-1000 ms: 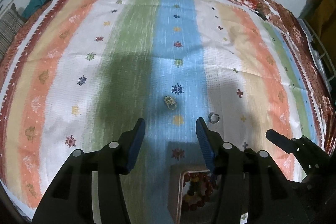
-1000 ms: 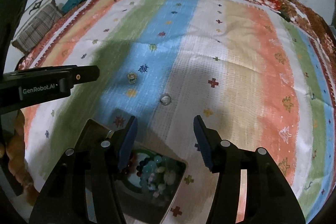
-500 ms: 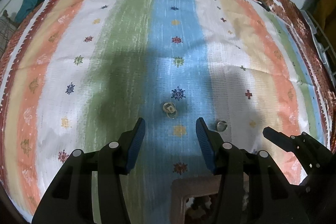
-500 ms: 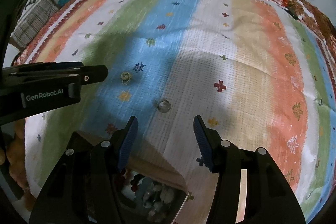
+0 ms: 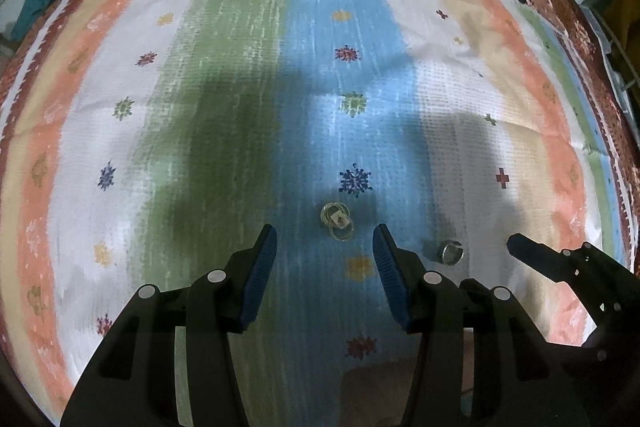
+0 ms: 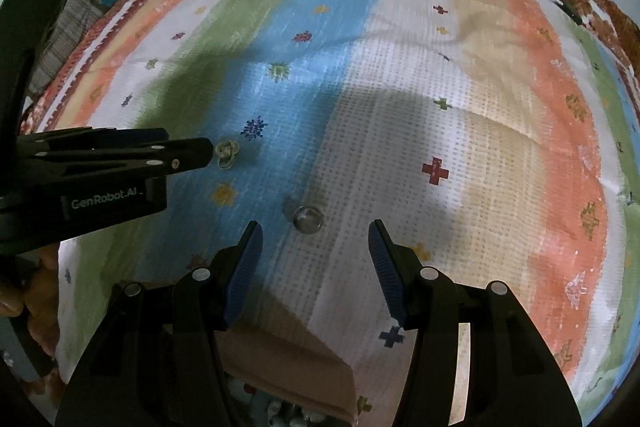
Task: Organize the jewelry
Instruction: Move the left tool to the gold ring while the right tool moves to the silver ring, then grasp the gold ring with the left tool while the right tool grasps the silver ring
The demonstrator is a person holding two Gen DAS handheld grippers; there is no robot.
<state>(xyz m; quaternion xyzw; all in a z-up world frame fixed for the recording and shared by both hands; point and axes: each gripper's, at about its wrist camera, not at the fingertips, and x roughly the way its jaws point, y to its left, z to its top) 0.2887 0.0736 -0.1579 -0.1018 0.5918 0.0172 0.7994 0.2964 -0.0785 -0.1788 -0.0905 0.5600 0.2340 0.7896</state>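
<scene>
Both claws moved fwd off the jewelry box (image 6: 292,359) toward loose pieces: left claw (image 5: 325,254) wide open, empty, w/ linked rings (image 5: 337,221) just ahead; right claw (image 6: 315,247) likewise at silver ring (image 6: 307,219). Pickups looked next.

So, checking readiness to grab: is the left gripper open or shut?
Open: left gripper has blue pads spread wide, nothing between them.
</scene>
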